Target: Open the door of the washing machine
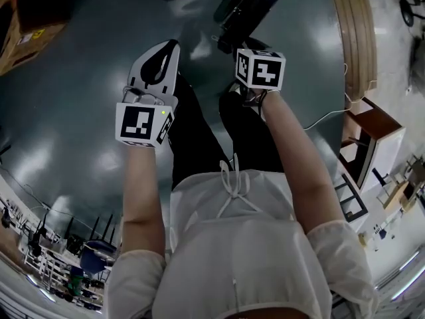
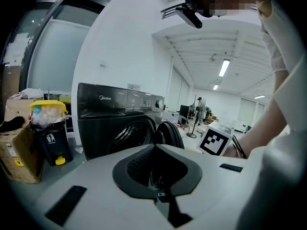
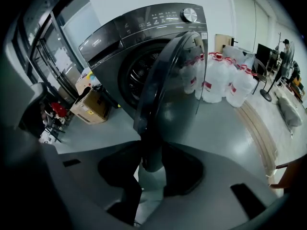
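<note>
The dark grey washing machine (image 3: 144,28) stands with its round door (image 3: 172,90) swung out, and the drum opening (image 3: 139,71) shows behind it. My right gripper (image 3: 151,169) is shut on the door's lower rim, which runs down between its dark pads. In the head view only that gripper's marker cube (image 1: 260,68) shows, below the dark door edge (image 1: 252,8). My left gripper (image 1: 171,45) hangs to the left with its tips together and nothing in them. The left gripper (image 2: 156,174) view looks at the machine (image 2: 115,114) and its open door (image 2: 170,133) from a distance.
Several large water jugs (image 3: 225,83) stand right of the machine and a cardboard box (image 3: 91,107) left of it. A yellow-lidded bin (image 2: 48,128) and another box (image 2: 17,152) sit further left. A curved wooden strip (image 1: 355,38) lies on the floor to the right.
</note>
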### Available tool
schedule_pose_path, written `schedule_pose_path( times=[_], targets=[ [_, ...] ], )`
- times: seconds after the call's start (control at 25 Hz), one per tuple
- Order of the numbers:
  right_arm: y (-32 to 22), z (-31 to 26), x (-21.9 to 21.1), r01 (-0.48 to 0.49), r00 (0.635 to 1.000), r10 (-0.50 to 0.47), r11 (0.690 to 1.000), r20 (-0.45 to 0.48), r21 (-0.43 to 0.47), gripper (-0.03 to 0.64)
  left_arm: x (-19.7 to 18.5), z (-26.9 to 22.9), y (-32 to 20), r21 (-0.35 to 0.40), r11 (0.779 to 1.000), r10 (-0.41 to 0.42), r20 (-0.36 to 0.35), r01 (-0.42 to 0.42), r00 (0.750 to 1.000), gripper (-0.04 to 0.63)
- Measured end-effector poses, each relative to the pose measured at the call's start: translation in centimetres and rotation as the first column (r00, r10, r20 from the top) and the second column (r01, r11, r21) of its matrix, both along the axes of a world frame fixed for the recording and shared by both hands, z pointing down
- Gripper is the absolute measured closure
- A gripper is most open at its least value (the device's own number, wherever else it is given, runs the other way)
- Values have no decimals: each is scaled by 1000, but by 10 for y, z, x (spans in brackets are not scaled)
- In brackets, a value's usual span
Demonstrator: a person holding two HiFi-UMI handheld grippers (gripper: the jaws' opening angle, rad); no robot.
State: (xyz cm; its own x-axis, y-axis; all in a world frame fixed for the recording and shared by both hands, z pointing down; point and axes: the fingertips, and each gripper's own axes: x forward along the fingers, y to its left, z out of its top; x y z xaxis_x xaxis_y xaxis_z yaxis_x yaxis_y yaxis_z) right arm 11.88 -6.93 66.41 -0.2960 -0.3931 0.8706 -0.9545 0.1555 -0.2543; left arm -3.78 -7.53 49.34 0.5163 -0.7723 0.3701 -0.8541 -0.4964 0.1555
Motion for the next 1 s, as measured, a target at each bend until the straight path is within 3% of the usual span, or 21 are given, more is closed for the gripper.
schedule_pose_path(
  times=[0.16,0.36,0.64,1.0],
  targets=[
    [12,-1,35,-22,1000,22,1000,5,-1,495,36,-1,14,9,1000,-9,-22,10,1000,574],
    [24,-4,83,-84,996,85,996,31,-4,512,88,-4,16,33,997,65,2,-65,998,574],
    [31,-7,156,-93,995,93,996,-36,12,531,158,-6,8,25,989,145,0,-145,989,574],
    [36,-2,262,-148,984,151,988,-92,43,535,255,4,4,9,954,299,-10,-299,954,574]
  ],
)
